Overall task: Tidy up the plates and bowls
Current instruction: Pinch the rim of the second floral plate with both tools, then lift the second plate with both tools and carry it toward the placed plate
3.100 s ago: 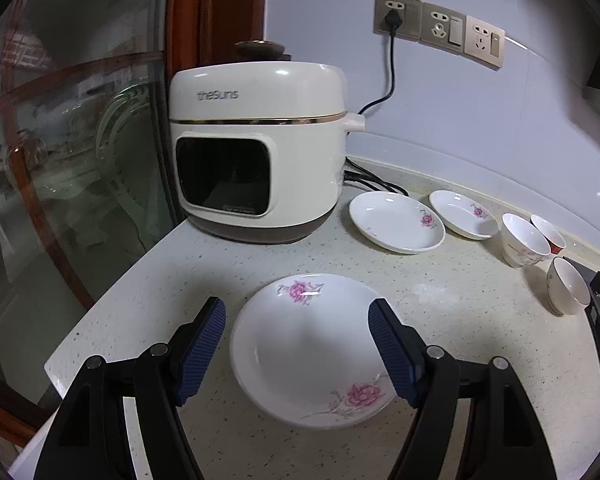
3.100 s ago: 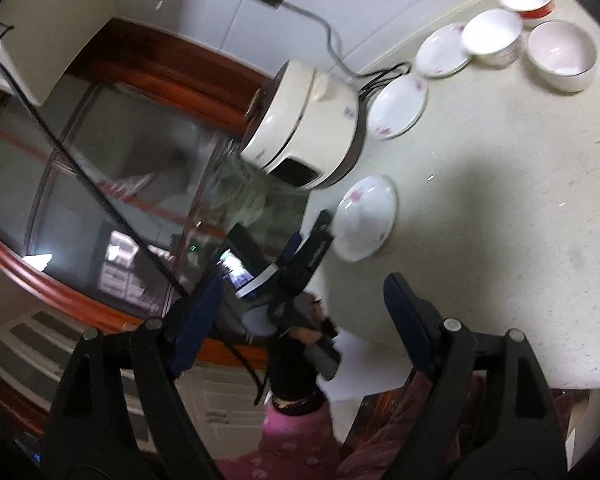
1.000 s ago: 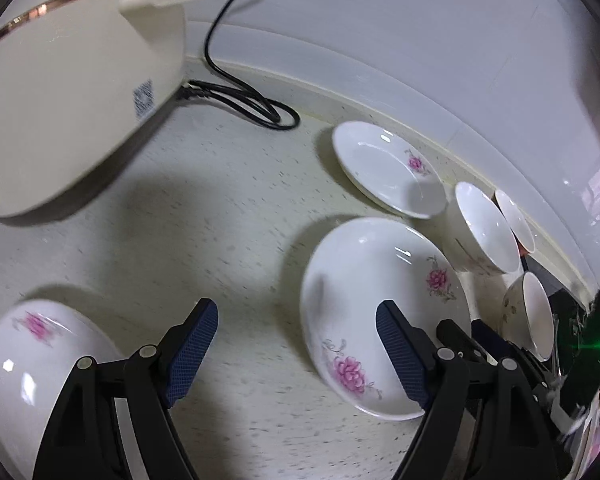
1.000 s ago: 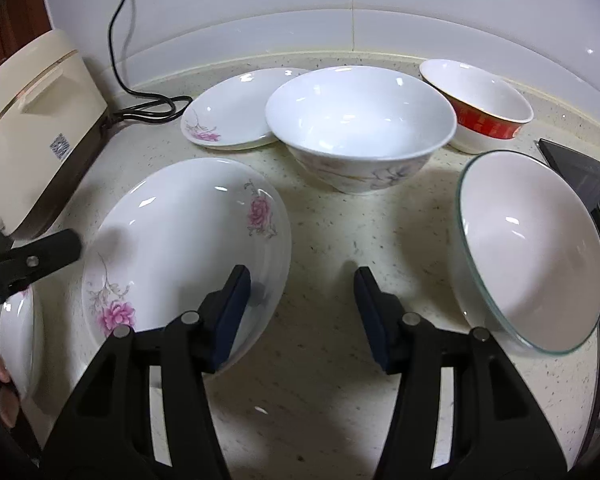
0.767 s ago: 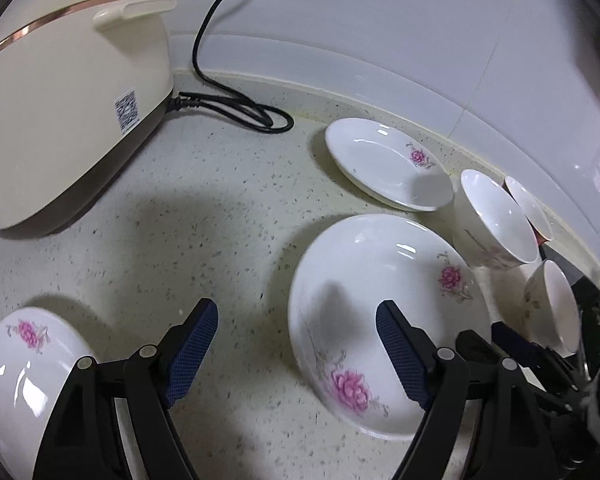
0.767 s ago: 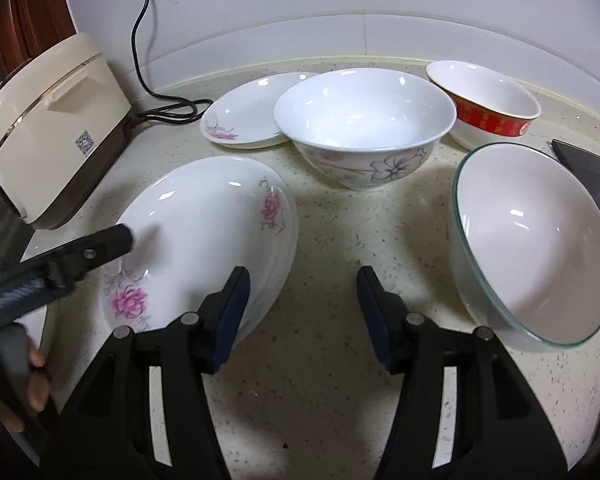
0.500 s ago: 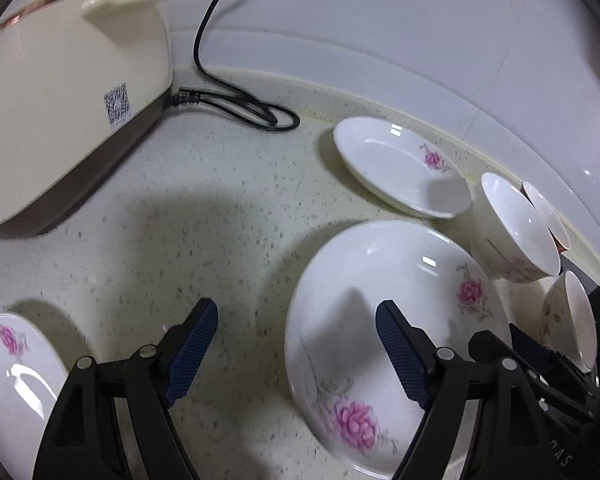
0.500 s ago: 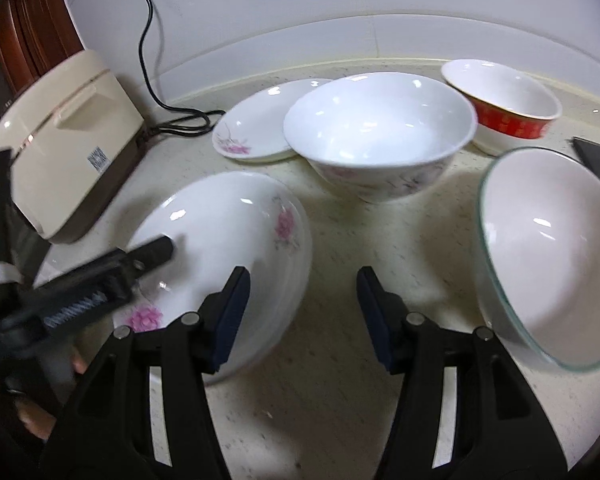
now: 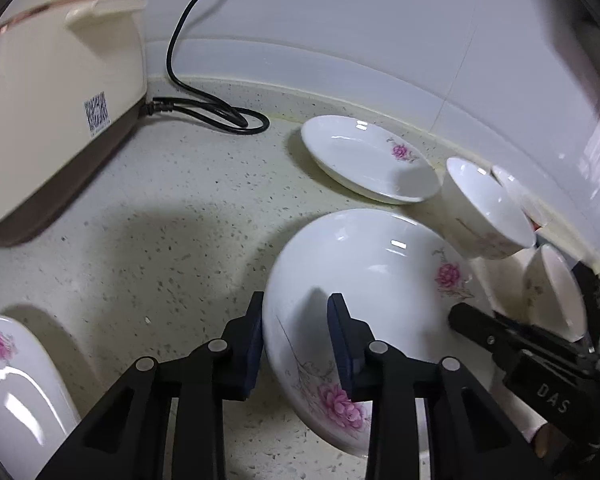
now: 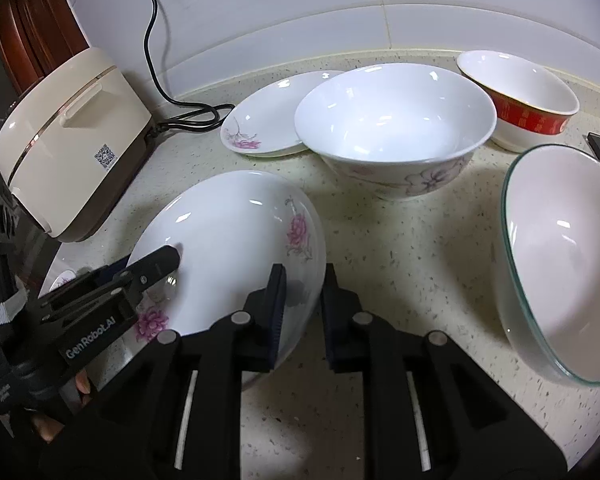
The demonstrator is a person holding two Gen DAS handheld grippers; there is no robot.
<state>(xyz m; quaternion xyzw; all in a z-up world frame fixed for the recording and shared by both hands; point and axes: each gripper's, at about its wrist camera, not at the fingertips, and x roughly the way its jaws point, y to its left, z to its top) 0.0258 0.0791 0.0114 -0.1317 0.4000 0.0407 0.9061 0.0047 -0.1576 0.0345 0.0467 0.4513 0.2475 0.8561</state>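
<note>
Two pink flowers on white plate, tilted.

Even indoor light from above; soft shadows fall on the speckled counter. Small glare spots dot the glazed plate and tiled wall. Fisheye bending darkens corners; the left view is slightly blurred

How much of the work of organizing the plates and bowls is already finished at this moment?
Nothing looks stacked yet. In hand: the left gripper and right gripper have just closed on opposite rims of the white pink-flowered plate. Left: two more flowered plates and three bowls stand separate.
</note>
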